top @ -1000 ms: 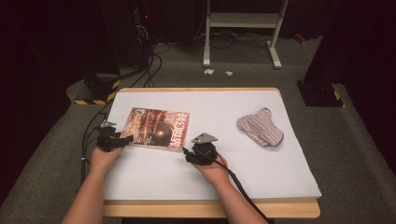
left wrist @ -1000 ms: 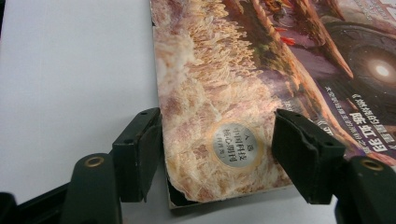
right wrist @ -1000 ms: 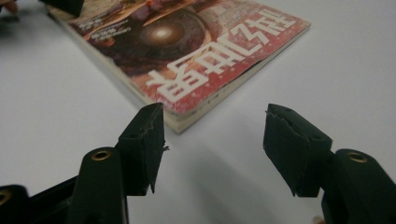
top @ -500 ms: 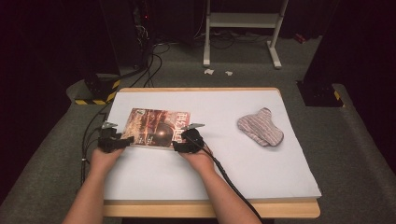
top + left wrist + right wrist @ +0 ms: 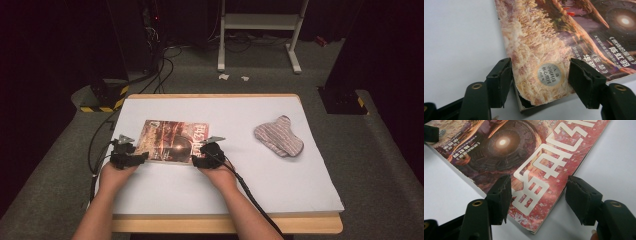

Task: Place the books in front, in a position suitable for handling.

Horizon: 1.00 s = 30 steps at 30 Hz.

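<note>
A magazine [image 5: 170, 140] with a reddish-brown cover lies flat on the white table [image 5: 260, 190]. My left gripper [image 5: 142, 157] is at its near left corner. In the left gripper view, the magazine's [image 5: 549, 37] worn, curled corner lies between the jaws of the left gripper [image 5: 540, 72], which have just been closing a little. My right gripper [image 5: 197, 159] is at the near right corner. In the right gripper view, the right gripper [image 5: 539, 190] straddles that corner of the magazine [image 5: 524, 152], its jaws also just closing slightly. Both grippers are open.
A striped pinkish cloth piece [image 5: 278, 136] lies on the right half of the table. Black cables [image 5: 250, 195] trail from the grippers toward the near edge. A metal stand [image 5: 260, 22] and more cables sit on the floor beyond the far edge.
My right gripper has moved left and a bit farther away, up to the magazine's near right corner. The left gripper and the magazine have shifted slightly right.
</note>
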Available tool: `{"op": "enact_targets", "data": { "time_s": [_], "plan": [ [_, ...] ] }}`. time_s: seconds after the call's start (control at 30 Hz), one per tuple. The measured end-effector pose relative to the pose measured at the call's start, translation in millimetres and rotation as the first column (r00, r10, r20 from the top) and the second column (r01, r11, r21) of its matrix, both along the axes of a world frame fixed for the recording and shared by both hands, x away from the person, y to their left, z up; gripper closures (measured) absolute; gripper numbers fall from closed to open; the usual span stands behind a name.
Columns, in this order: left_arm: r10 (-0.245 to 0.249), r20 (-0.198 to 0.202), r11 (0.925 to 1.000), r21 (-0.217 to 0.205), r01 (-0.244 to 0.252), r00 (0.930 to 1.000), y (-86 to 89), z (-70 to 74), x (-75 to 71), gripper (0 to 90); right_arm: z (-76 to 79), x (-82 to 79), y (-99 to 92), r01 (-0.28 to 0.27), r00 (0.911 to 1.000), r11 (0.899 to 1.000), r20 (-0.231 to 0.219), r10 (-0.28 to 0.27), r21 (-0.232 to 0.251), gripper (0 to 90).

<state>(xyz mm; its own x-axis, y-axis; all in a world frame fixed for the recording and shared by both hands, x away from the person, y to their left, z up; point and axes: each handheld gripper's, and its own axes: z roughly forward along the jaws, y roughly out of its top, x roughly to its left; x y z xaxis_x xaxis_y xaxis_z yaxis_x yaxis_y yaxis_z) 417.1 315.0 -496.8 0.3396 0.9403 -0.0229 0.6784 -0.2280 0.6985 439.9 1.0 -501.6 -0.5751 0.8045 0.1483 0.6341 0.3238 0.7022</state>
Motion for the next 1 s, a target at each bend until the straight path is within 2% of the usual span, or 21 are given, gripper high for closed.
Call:
{"op": "enact_targets", "data": {
  "time_s": [0.23, 0.4, 0.5, 0.7, 0.73, 0.8, 0.83, 0.87, 0.9, 1.0],
  "plan": [
    [-0.035, -0.003, 0.9993, -0.011, 0.035, 0.9994, -26.5, -0.2, -19.6, 36.7, -0.8, -22.4, -29.7, 0.010, 0.9999, 1.000, 0.012, -0.010, 0.003, 38.9],
    [-0.051, -0.010, 0.9980, -0.037, 0.051, 0.9986, -43.9, -1.1, -29.8, 36.7, 0.4, -39.3, -52.5, 0.016, 0.9997, 1.000, 0.017, -0.016, -0.001, 38.7],
    [-0.082, -0.023, 0.9953, -0.054, 0.080, 0.9964, -55.0, -1.0, -35.5, 36.8, 0.9, -48.2, -65.7, 0.014, 0.9996, 1.000, 0.023, -0.014, -0.013, 38.3],
    [-0.130, -0.016, 0.9877, -0.090, 0.128, 0.9914, -81.0, -3.4, -46.6, 37.4, 3.0, -63.0, -95.2, 0.043, 0.9989, 0.999, 0.020, -0.043, -0.029, 37.7],
    [-0.130, -0.016, 0.9877, -0.090, 0.128, 0.9914, -81.0, -3.4, -46.6, 37.5, 3.4, -65.4, -100.4, 0.046, 0.9987, 0.998, 0.023, -0.045, -0.036, 37.6],
    [-0.174, -0.014, 0.9800, -0.100, 0.172, 0.9846, -95.8, -3.4, -57.9, 37.9, 4.4, -71.3, -110.6, 0.067, 0.9975, 0.997, 0.028, -0.065, -0.049, 37.3],
    [-0.174, -0.014, 0.9800, -0.100, 0.172, 0.9846, -95.8, -3.4, -57.9, 38.2, 4.4, -71.3, -110.6, 0.067, 0.9975, 0.997, 0.028, -0.065, -0.049, 37.3],
    [-0.181, -0.002, 0.9783, -0.104, 0.179, 0.9836, -101.1, -4.7, -63.9, 38.2, 4.7, -74.3, -115.6, 0.077, 0.9966, 0.996, 0.036, -0.075, -0.055, 37.4],
    [-0.188, 0.012, 0.9771, -0.099, 0.188, 0.9821, -107.3, -5.4, -69.5, 38.3, 4.1, -81.7, -125.2, 0.087, 0.9953, 0.995, 0.046, -0.085, -0.051, 37.3],
    [-0.219, 0.025, 0.9736, -0.061, 0.220, 0.9754, -113.0, -3.4, -73.0, 39.0, 2.1, -87.4, -131.8, 0.077, 0.9945, 0.995, 0.075, -0.073, -0.060, 36.5]
  ]
}}
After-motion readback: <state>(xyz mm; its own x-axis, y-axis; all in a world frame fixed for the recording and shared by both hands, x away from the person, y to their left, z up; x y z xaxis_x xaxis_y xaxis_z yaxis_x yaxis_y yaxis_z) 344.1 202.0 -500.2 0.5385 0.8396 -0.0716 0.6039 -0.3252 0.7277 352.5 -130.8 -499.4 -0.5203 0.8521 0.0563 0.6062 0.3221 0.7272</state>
